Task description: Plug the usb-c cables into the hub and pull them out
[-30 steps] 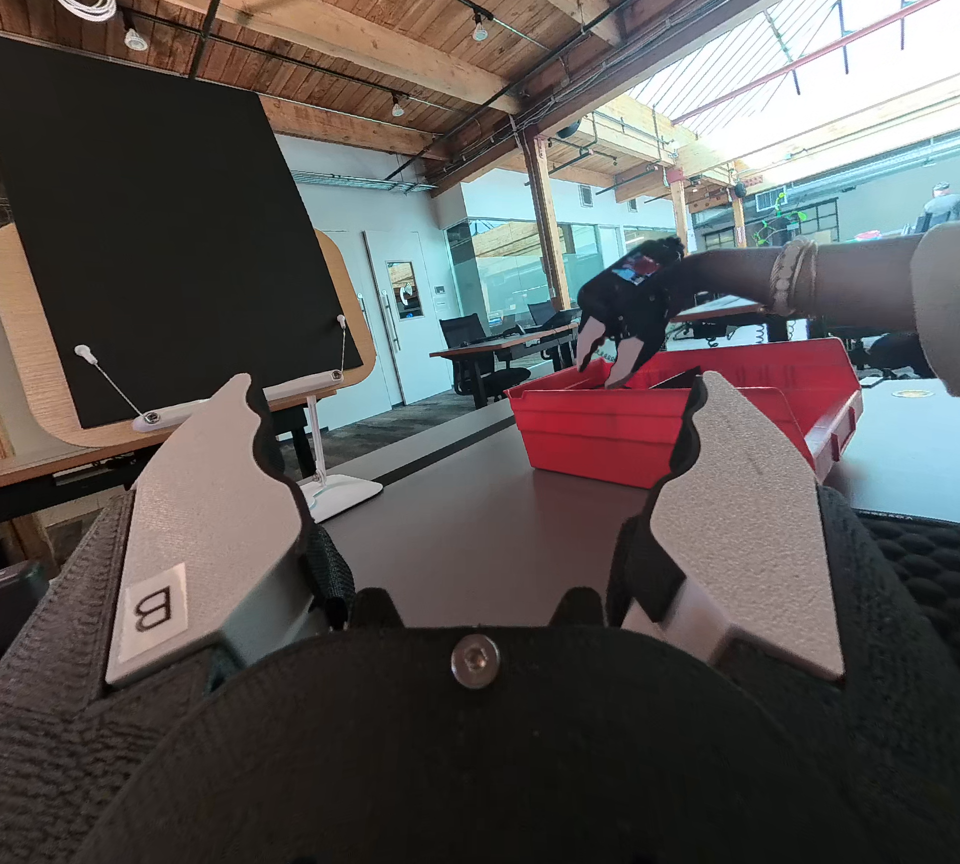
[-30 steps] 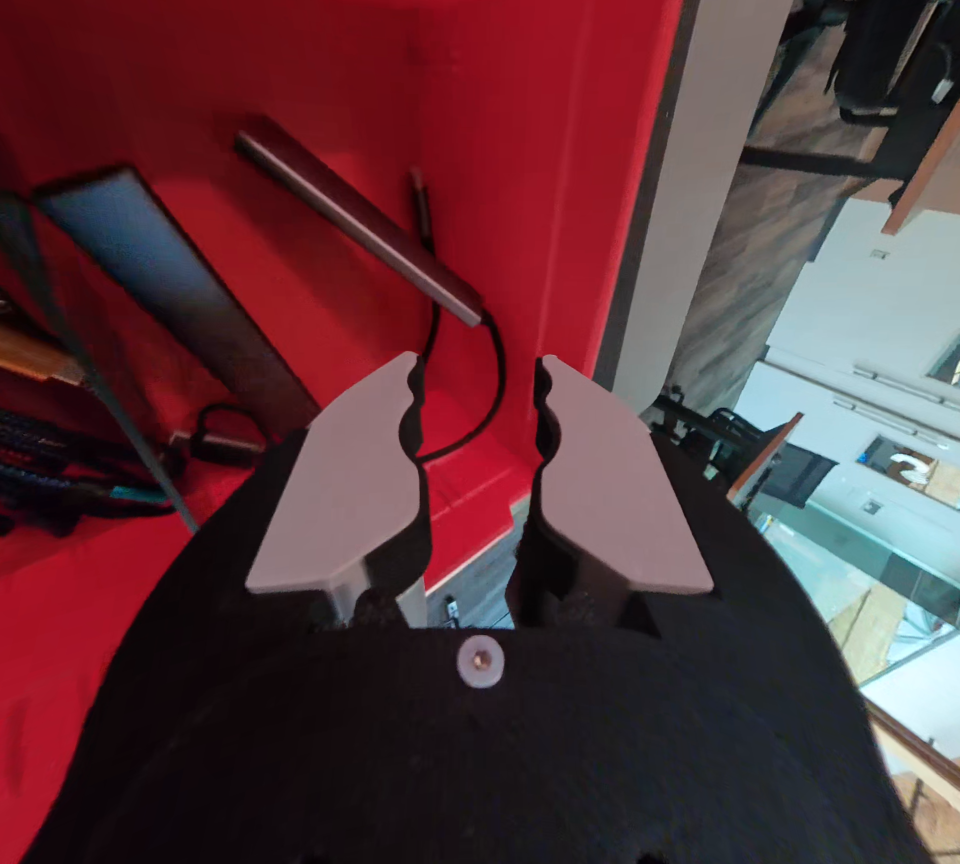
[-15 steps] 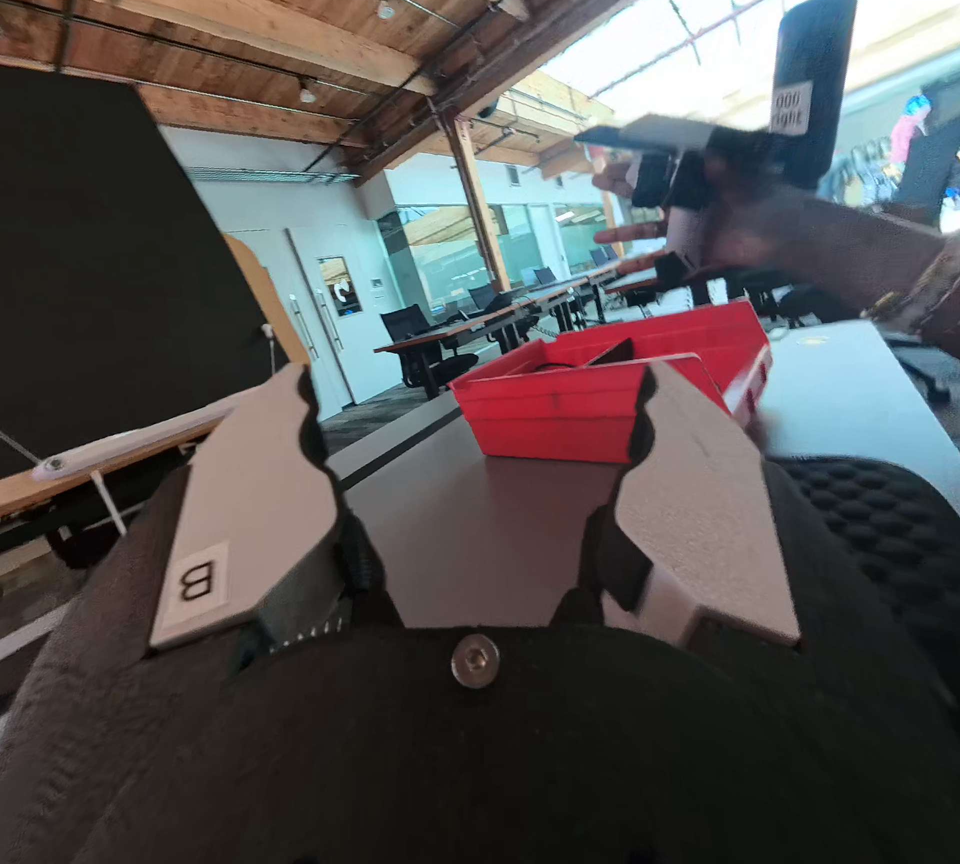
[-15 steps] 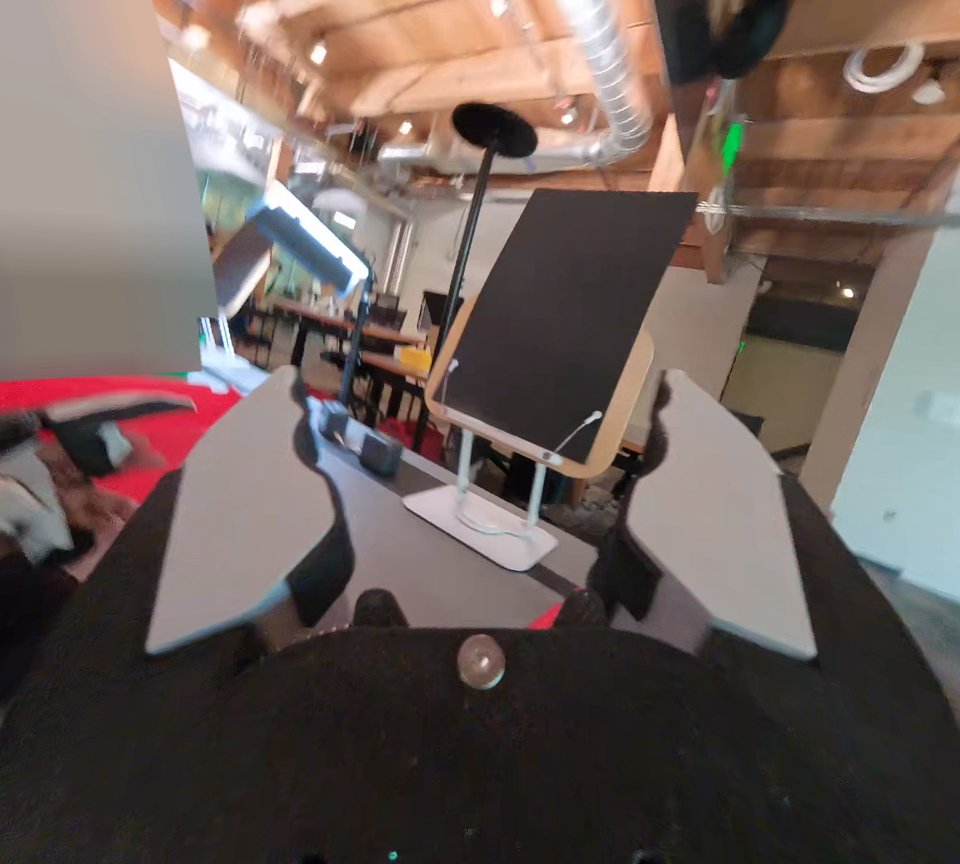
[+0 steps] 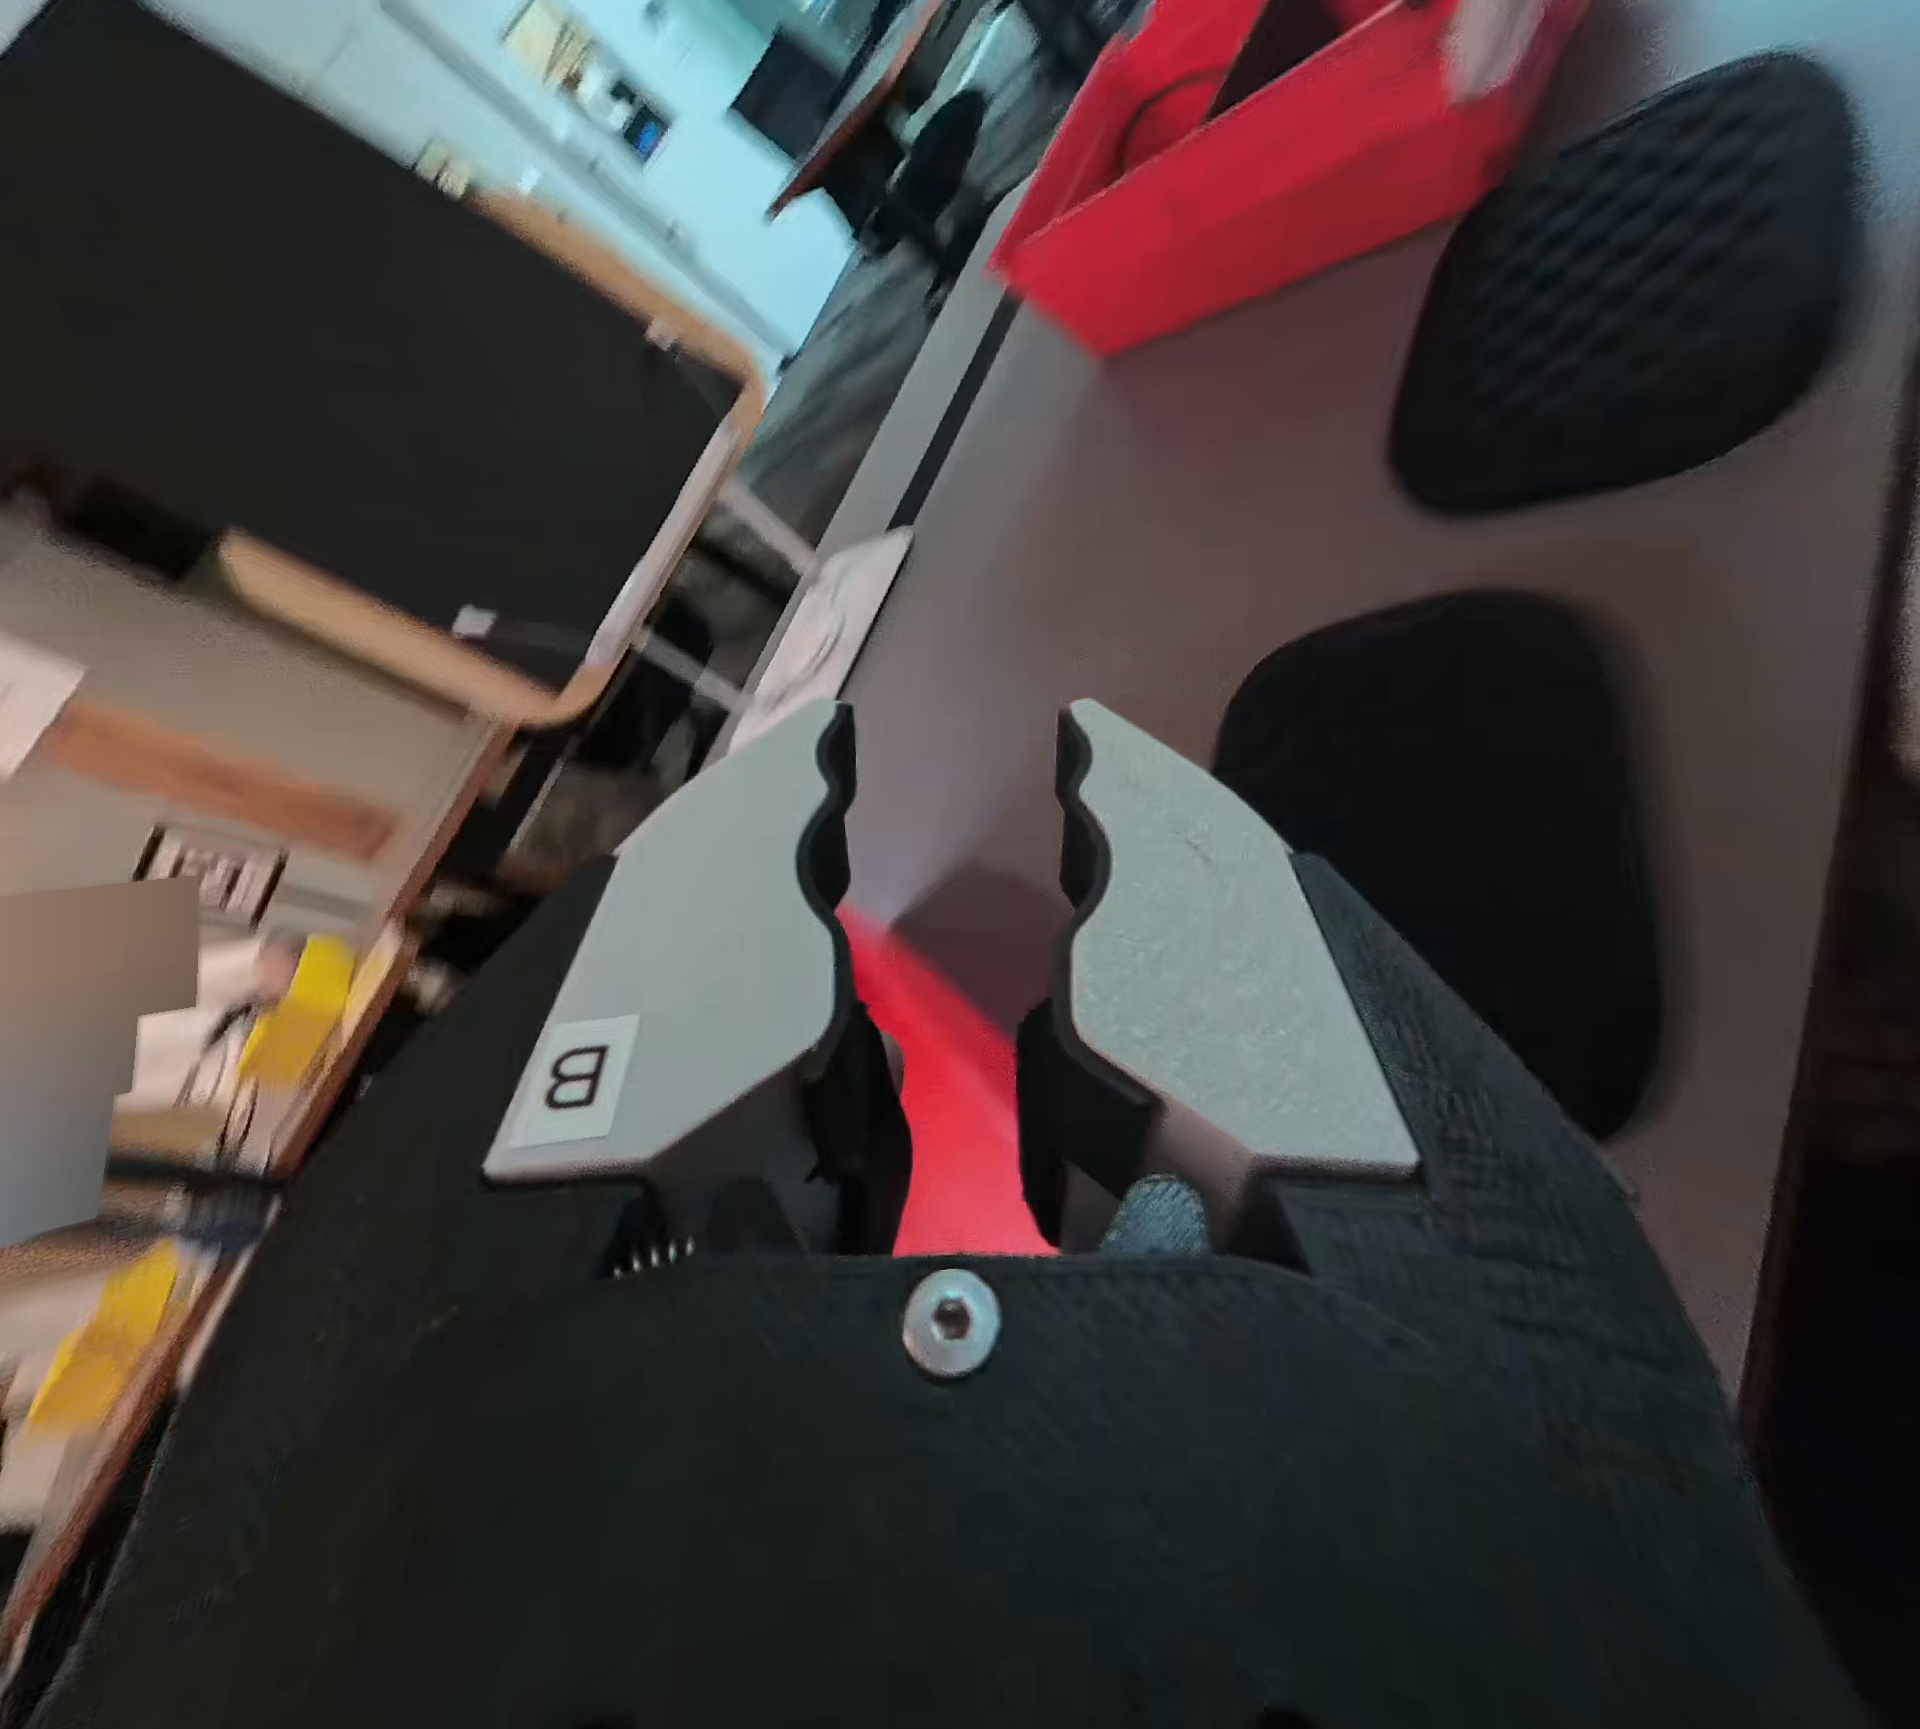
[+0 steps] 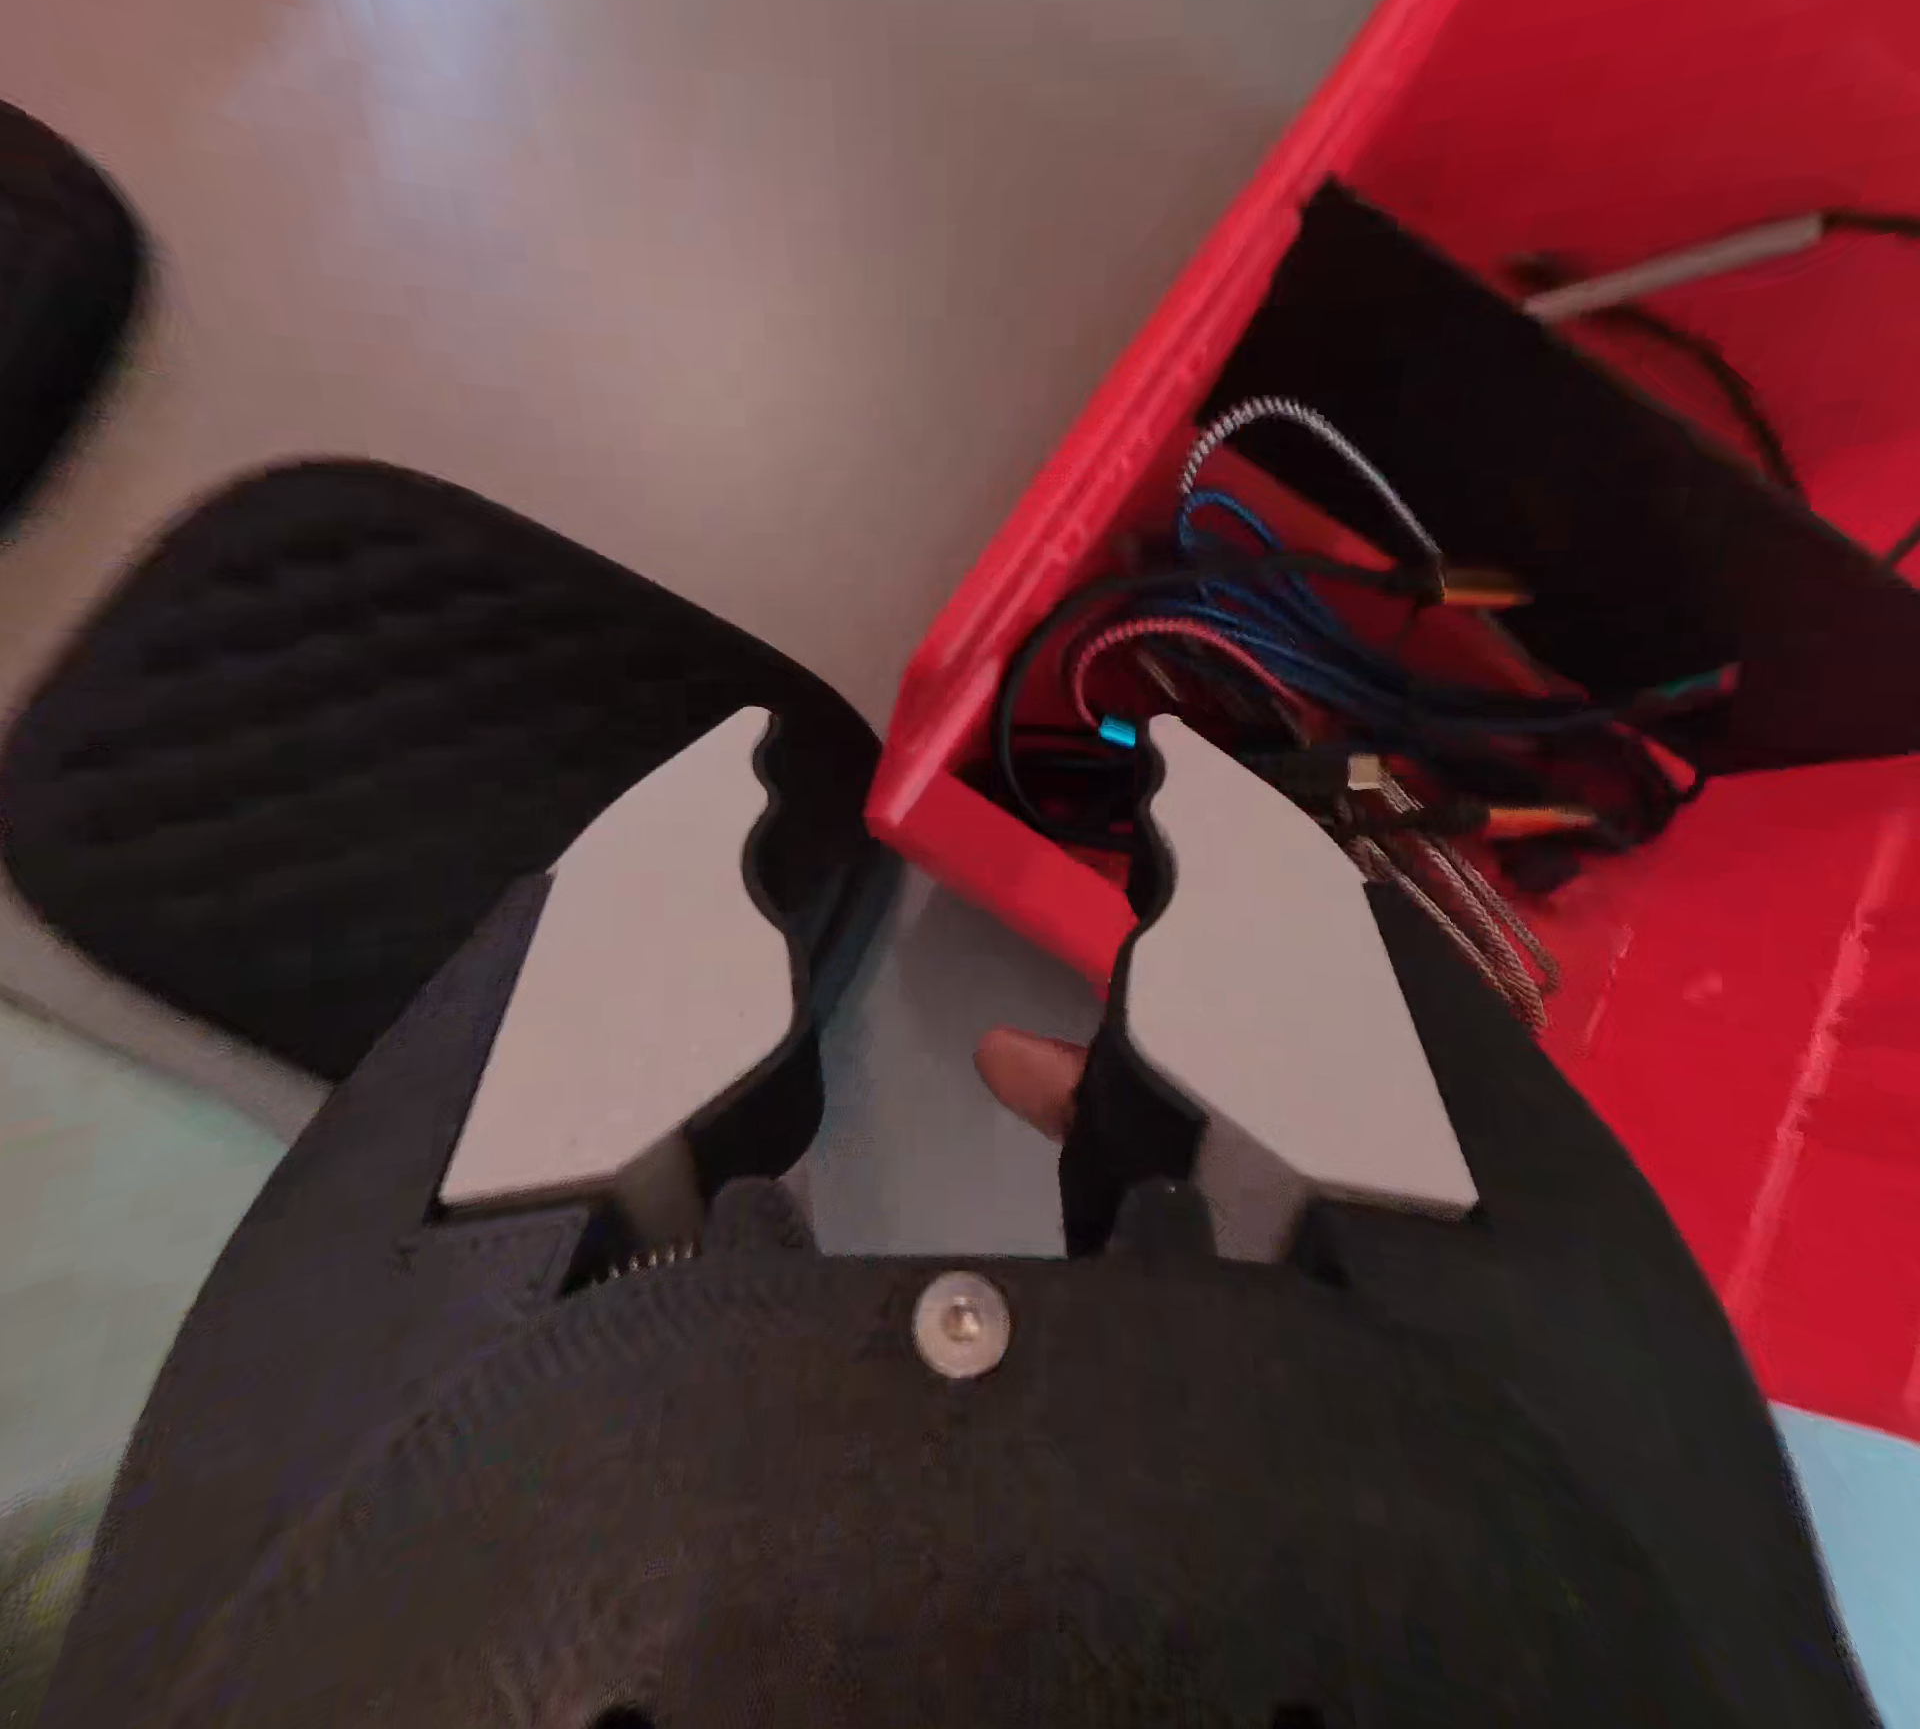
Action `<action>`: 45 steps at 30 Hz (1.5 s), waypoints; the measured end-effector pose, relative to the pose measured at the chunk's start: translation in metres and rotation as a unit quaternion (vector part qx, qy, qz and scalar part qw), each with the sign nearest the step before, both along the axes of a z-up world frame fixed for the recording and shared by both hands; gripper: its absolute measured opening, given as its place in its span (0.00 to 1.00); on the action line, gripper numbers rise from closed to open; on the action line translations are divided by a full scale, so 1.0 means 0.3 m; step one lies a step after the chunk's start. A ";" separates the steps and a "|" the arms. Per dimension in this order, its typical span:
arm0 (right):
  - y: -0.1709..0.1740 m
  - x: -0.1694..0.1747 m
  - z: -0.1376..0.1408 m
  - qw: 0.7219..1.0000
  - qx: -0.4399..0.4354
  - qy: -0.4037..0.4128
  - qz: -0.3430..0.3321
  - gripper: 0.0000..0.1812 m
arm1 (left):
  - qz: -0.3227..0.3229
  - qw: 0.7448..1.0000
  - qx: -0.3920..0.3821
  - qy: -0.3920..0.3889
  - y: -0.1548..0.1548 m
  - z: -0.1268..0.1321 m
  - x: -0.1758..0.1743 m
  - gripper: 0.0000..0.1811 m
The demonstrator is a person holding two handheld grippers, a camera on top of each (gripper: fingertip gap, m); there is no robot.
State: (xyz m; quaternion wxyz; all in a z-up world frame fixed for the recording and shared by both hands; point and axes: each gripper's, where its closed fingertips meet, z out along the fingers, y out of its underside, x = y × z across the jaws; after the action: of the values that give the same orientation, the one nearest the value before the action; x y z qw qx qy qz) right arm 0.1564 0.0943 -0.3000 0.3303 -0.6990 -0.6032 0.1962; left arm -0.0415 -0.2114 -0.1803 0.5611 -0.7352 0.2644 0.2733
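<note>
From the left wrist view, the whole scene is tilted and smeared by motion. A grey table (image 5: 1174, 474) runs away from the camera, and the red bin (image 5: 1278, 193) sits at its far end. Two black textured mats (image 5: 1621, 297) lie on the table nearer than the bin, one behind the other along the right side. Left of the bin and off the table stands a black board with a wooden rim (image 5: 343, 391) on a white stand; behind it are pale walls, glass and office desks. The left gripper (image 5: 951, 734) is empty, its jaws parted with a clear gap, and a red strip shows between them low down. The hub and cables cannot be made out inside the bin from here.

From the right wrist view, the camera looks down on the same grey table (image 6: 644, 152), with one black mat (image 6: 343, 713) left of the bin. The red bin (image 6: 1143, 474) fills the right side, split by a black divider (image 6: 1558, 474). In the nearer compartment lies a tangle of cables (image 6: 1299, 640), blue, red, black and silver braided, with no single direction. In the compartment beyond the divider lies the grey hub (image 6: 1683, 266), a slim bar whose long axis runs slantwise, its right end higher and a black lead leaving that end. The right gripper (image 6: 961, 723) hangs over the bin's near corner, jaws wide apart and holding nothing. A fingertip (image 6: 1029, 1082) shows between them.
</note>
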 end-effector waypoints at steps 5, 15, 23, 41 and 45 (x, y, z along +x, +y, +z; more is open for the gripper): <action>0.024 -0.117 -0.020 0.999 0.031 0.021 -0.005 0.11 | 0.145 0.984 0.089 -0.050 -0.175 0.051 -0.211 0.22; -0.048 -0.392 -0.028 0.996 0.090 0.012 0.000 0.16 | 0.414 0.885 0.182 -0.112 -0.453 -0.060 -0.592 0.40; -0.266 -0.568 -0.027 0.991 0.091 0.026 0.097 0.16 | 0.472 0.850 0.125 -0.199 -0.492 -0.294 -0.796 0.31; -0.832 -0.975 -0.018 0.928 0.085 0.075 0.355 0.17 | 0.506 0.828 0.186 -0.152 -0.549 -0.276 -0.728 0.07; -0.855 -1.015 -0.006 0.917 0.067 0.116 0.377 0.17 | 0.478 0.833 0.189 -0.204 -0.553 -0.281 -0.706 0.09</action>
State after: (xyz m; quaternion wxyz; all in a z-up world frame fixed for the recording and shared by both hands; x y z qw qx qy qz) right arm -0.1480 -0.1623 -0.3018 0.3453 -0.3687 -0.7911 0.3450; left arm -0.2533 -0.3773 -0.2647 0.5296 -0.6886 -0.2975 0.3960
